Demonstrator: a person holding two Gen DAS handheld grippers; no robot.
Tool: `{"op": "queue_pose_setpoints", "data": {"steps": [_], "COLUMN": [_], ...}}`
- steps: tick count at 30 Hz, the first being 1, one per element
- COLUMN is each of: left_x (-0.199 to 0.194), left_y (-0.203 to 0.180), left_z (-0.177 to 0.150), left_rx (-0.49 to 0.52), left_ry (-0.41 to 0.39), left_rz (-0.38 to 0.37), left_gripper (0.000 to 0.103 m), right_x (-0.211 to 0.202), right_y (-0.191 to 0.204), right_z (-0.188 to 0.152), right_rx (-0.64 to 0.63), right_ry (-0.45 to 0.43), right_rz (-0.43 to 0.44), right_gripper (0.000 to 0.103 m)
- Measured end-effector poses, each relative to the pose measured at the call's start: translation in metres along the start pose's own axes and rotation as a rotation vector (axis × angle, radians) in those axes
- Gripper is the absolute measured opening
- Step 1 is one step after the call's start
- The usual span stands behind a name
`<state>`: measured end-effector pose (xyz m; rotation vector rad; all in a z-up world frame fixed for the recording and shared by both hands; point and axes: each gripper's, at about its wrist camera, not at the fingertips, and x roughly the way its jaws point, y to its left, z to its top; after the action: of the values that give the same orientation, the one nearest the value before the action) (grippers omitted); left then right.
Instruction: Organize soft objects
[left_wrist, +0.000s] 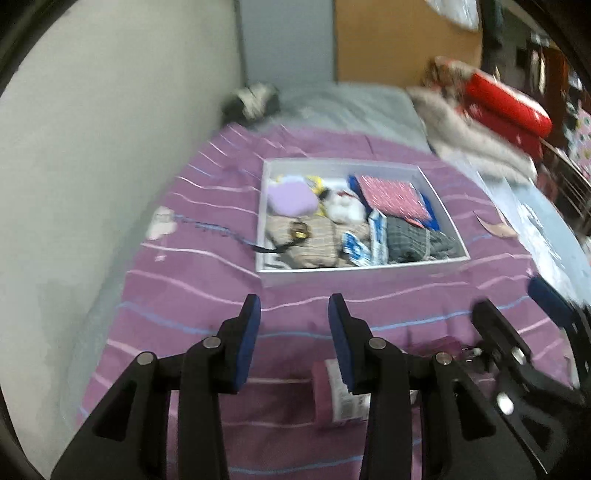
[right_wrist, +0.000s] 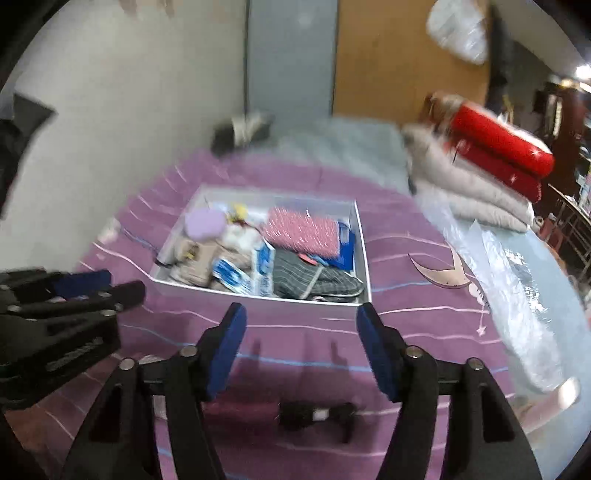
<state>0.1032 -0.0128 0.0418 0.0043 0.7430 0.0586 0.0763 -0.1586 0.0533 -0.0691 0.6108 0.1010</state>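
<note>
1. Left wrist view: the left gripper (left_wrist: 293, 308) hangs released and empty, near the white box (left_wrist: 354, 274) on its near side.
2. That box, full of soft objects (left_wrist: 291, 197), rests on the purple bedspread (left_wrist: 177, 295).
3. Right gripper (right_wrist: 301, 321) gapes wide, empty, just before the box; folded bedding (right_wrist: 469, 188) lies beyond the box's right side.

Matt cloth bedspread (left_wrist: 207, 295); smooth white box (left_wrist: 369, 271); glossy red bolsters (right_wrist: 498, 147).
</note>
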Motion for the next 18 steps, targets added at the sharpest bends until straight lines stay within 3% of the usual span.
{"op": "queue_pose_setpoints", "data": {"steps": [2, 5, 9, 18], "left_x": [-0.002, 0.007, 0.025, 0.02], "left_y": [-0.004, -0.009, -0.005, -0.001], "left_z": [-0.017, -0.027, -0.024, -0.032], "left_rx": [-0.033, -0.042, -0.077, -0.08], "left_ry": [-0.056, -0.029, 0.077, 0.056], "left_rz": [0.02, -0.033, -0.103, -0.092], "left_gripper": [0.044, 0.05, 0.052, 0.053], "right_x": [-0.011, -0.01, 0.003, 0.015], "right_y": [0.0, 0.006, 0.007, 0.008], "right_z": [-0.026, -0.044, -0.042, -0.047], "right_rx": [0.046, 0.041, 0.022, 0.029], "right_ry": [-0.058, -0.048, 0.007, 0.032], "right_rz": [-0.01, -0.048, -0.104, -0.098], "right_gripper": [0.073, 0.072, 0.072, 0.072]}}
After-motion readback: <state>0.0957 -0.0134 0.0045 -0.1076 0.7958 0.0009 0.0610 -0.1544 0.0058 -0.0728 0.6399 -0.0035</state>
